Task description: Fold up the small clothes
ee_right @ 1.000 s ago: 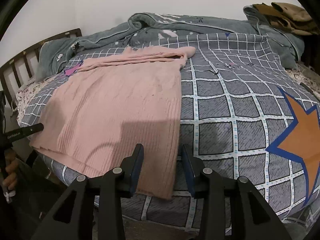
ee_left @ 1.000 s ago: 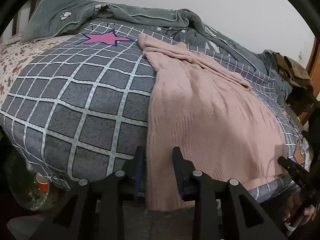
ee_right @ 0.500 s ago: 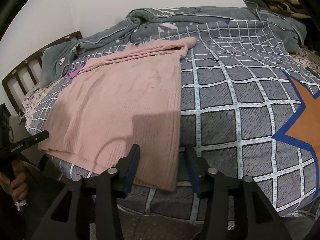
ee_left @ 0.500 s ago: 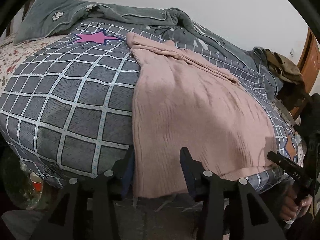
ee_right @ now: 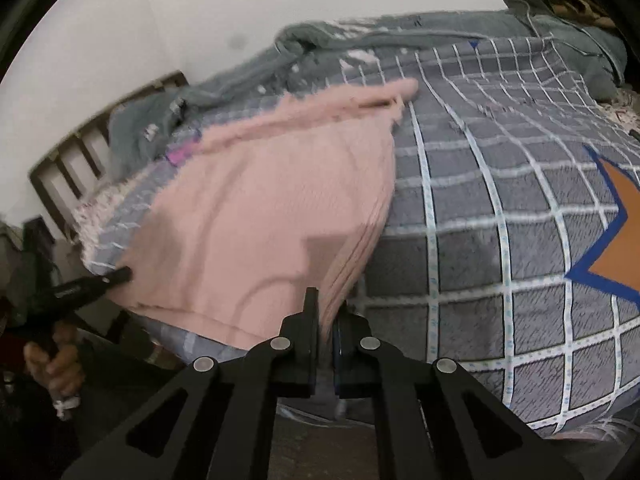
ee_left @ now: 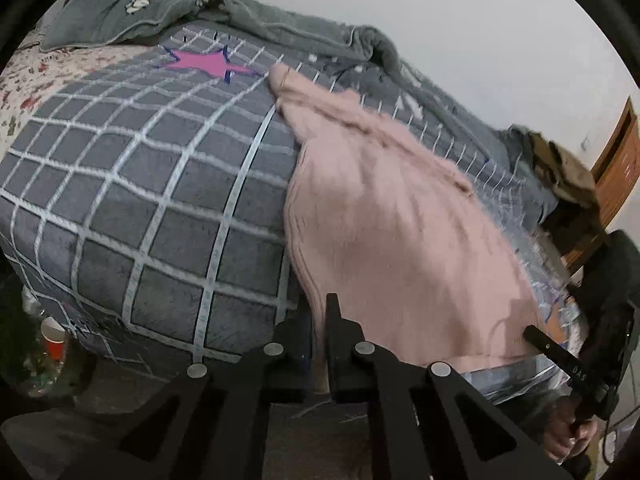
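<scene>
A pink knit sweater [ee_left: 392,220] lies spread on a grey checked bedspread [ee_left: 152,200], its hem hanging over the near edge of the bed. My left gripper [ee_left: 320,320] is shut on the sweater's near left hem corner. In the right wrist view the same sweater [ee_right: 260,208] fills the left half, and my right gripper [ee_right: 326,312] is shut on its near right hem corner. The other gripper's black tip [ee_right: 120,274] shows at the left, touching the hem, held by a hand [ee_right: 56,360]. Both views are blurred.
A rumpled grey-green quilt [ee_left: 280,28] lies along the wall behind the sweater. A pink star [ee_left: 204,62] and an orange star [ee_right: 616,232] mark the bedspread. A wooden headboard [ee_right: 80,148], olive clothes [ee_left: 568,168], a red paper cup [ee_left: 54,342] on the floor.
Both grippers went from open, straddling the hem corners, to shut on the sweater's hem. The cloth near each grip has bunched and the views have tilted a little.
</scene>
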